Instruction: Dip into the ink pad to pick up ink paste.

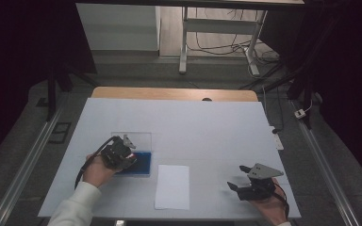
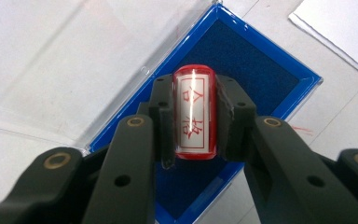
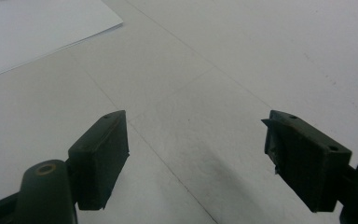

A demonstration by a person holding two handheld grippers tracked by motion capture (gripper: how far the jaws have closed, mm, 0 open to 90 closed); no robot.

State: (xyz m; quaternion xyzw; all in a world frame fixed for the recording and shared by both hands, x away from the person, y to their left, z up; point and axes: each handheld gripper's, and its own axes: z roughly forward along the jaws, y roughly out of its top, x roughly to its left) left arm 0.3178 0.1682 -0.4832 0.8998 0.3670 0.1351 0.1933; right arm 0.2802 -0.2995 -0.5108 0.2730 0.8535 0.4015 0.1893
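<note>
Stamp (image 2: 194, 113) clamped in left hand-held gripper (image 2: 194, 119)

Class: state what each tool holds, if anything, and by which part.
Left tool clamps the red stamp by its two long sides, above the blue ink pad. Right tool holds nothing.

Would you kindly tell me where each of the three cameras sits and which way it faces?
High view: above the person's side, facing forward and down on the table; both forearms enter from below.
Left gripper view: rides the left hand-held gripper, looking along its jaws at the red stamp over the blue ink pad.
Right gripper view: rides the right hand-held gripper, jaws apart over the table.
Shared: all views show the white paper sheet.
</note>
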